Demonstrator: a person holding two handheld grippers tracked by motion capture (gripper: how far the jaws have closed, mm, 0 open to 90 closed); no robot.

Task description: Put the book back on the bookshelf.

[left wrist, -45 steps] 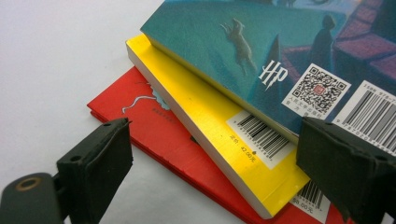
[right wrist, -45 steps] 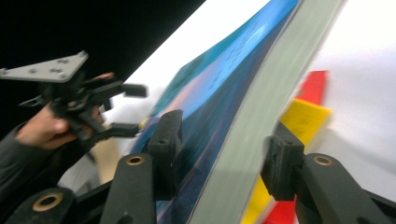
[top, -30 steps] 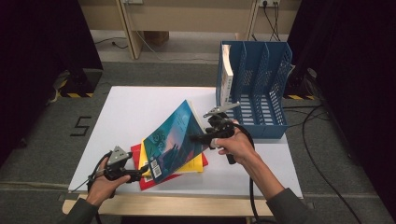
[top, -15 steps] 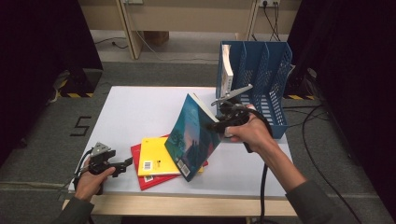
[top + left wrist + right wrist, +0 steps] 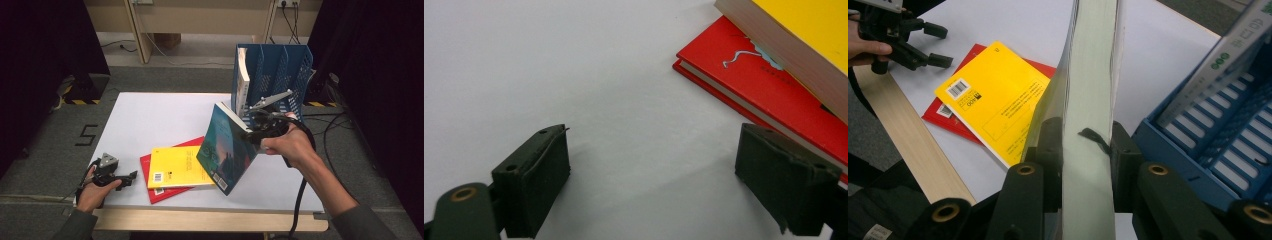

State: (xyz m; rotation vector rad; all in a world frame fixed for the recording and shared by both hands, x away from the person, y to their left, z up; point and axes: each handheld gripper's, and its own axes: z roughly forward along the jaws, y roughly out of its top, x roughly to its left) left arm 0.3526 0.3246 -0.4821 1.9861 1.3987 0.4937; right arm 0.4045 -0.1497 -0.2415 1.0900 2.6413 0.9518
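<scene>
High view: the right claw, jaws just closing, clenches a teal book (tilted) above the surface; at 8 o'clock, the left claw gapes released.

Colours on my table: teal, yellow, red, blue, white.

I see a teal book with a darker illustrated cover and pale greenish page edges, gripped by my black right gripper. Left of it lies a yellow book bearing a white barcode patch, atop a red book with a thin white squiggle on its cover. Far right stands a blue perforated rack holding a white book. The table is white with a pale wood near edge. My left gripper is black, topped with grey.
</scene>
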